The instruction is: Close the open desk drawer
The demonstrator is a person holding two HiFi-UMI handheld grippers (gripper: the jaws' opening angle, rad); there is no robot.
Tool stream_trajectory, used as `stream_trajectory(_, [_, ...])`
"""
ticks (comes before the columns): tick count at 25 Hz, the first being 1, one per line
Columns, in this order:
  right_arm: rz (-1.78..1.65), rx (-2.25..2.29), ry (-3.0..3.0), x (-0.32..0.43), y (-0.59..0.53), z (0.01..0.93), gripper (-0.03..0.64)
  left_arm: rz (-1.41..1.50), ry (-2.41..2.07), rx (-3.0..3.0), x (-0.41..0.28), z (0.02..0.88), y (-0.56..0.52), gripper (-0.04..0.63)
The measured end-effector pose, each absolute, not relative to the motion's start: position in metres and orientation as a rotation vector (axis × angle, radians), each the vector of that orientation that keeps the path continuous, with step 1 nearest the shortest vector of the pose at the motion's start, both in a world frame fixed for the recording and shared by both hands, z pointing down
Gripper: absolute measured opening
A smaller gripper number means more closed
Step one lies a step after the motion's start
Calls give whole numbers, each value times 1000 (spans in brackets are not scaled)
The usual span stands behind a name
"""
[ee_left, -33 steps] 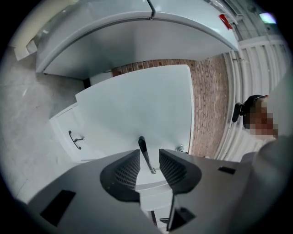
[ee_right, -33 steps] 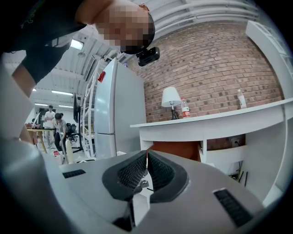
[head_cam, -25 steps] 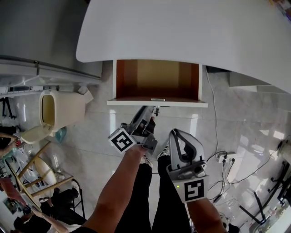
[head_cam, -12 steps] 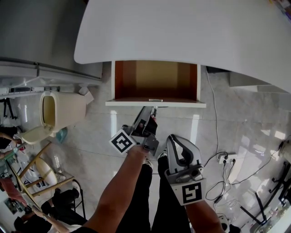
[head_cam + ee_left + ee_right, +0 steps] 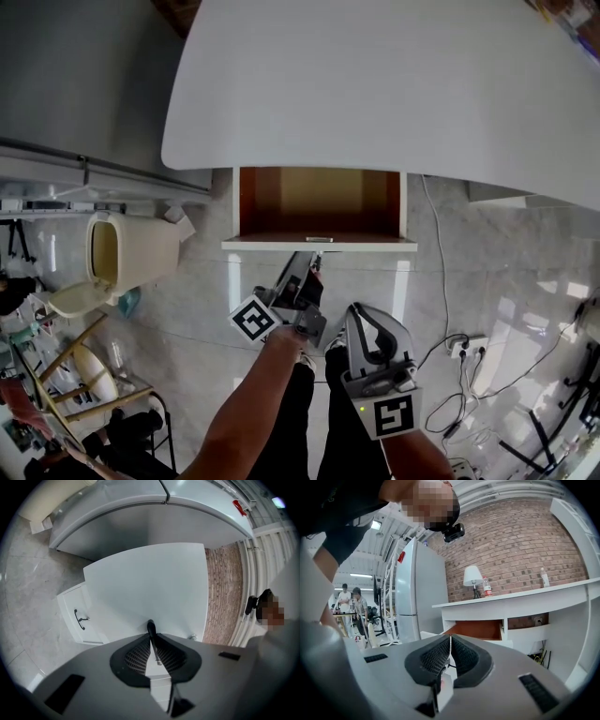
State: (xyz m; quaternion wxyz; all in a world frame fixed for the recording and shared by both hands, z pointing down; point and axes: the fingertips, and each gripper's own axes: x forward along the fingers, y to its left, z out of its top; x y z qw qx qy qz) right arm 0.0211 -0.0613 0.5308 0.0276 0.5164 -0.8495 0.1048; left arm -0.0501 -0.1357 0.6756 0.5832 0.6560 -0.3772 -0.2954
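Drawer (image 5: 319,199) stood pulled out from under the white counter (image 5: 375,84), its brown inside showing and its white front turned toward the person. The left hand-held gripper (image 5: 315,258) reached to the middle of that front, just out from the counter's edge. Its jaws had just been closing and pinched the thin dark handle (image 5: 151,629) between their pads. The right hand-held gripper (image 5: 450,638) hung farther back from the counter, close beside the left one and short of the drawer front, with its jaws pressed together on nothing. A lamp (image 5: 473,576) stood on the counter, against the brick wall. A cream bin (image 5: 131,253) stood on the floor off the counter's left end.
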Motion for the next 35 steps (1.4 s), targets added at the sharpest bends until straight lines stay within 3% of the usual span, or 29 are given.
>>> stream_trajectory(35, [315,1644,-2588,32,-85,533,28,-701,-889,1527,-50,664,-200,43])
